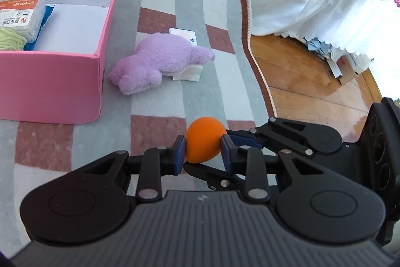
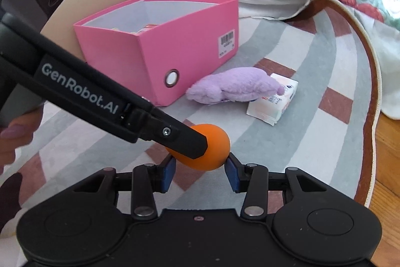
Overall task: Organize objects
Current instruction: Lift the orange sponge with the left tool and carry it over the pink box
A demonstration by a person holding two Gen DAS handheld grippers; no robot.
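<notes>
Right now the left claw [image 1: 203,150] pinches the orange ball [image 1: 204,139]; the right claw [image 2: 200,173] gapes loosely around it, purple plush [image 1: 160,61] and pink box [image 1: 50,81] beyond.

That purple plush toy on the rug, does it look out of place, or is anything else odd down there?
Yes. The purple plush toy lies sprawled on the rug, partly on top of a small white packet, beside the pink box rather than in it. Nothing looks spilled or broken.
</notes>
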